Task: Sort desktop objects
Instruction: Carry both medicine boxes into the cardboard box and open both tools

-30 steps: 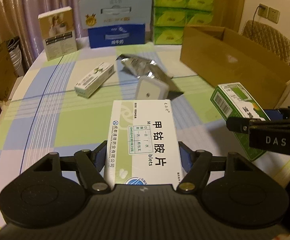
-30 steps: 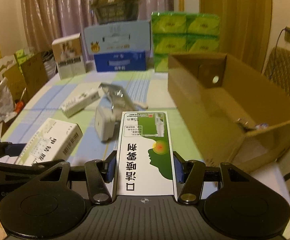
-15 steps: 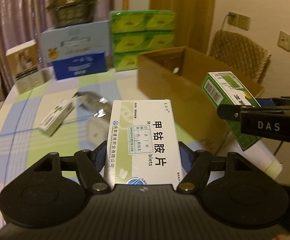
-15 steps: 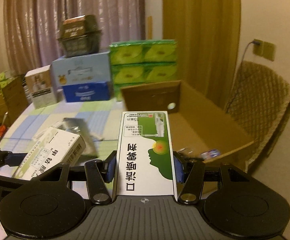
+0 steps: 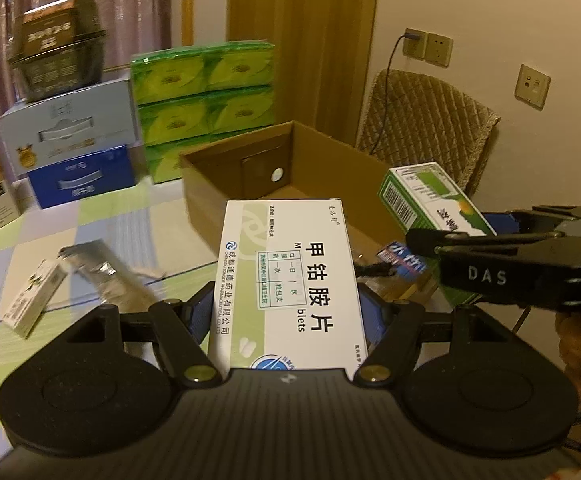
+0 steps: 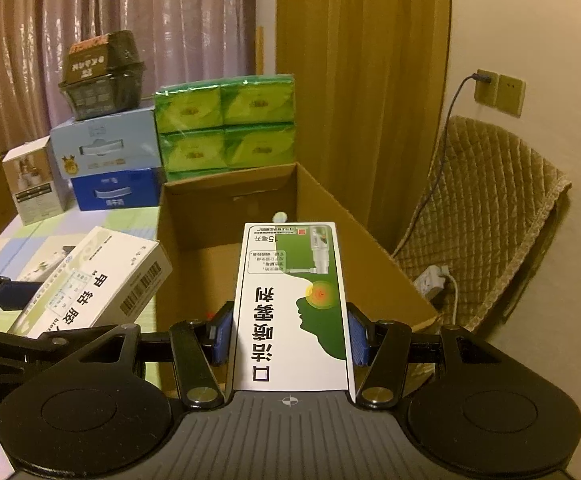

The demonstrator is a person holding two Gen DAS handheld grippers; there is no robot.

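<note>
Both boxes now nearer carton point(image 6: 226, 216), carton floor mostly hidden

Smooth printed cardboard on the white medicine box point(image 5: 290, 280) and green spray box point(image 6: 292, 304); matt brown corrugated card for the open carton point(image 6: 370, 248); crinkled shiny foil pouch point(image 5: 102, 272); glossy plastic wrap over green tissue packs point(image 6: 226, 124); quilted cloth chair cover point(image 6: 486, 216); matt black plastic gripper point(image 6: 290, 338) arms.

Two close wrist views, both toward the cardboard box point(image 5: 250, 168).
</note>
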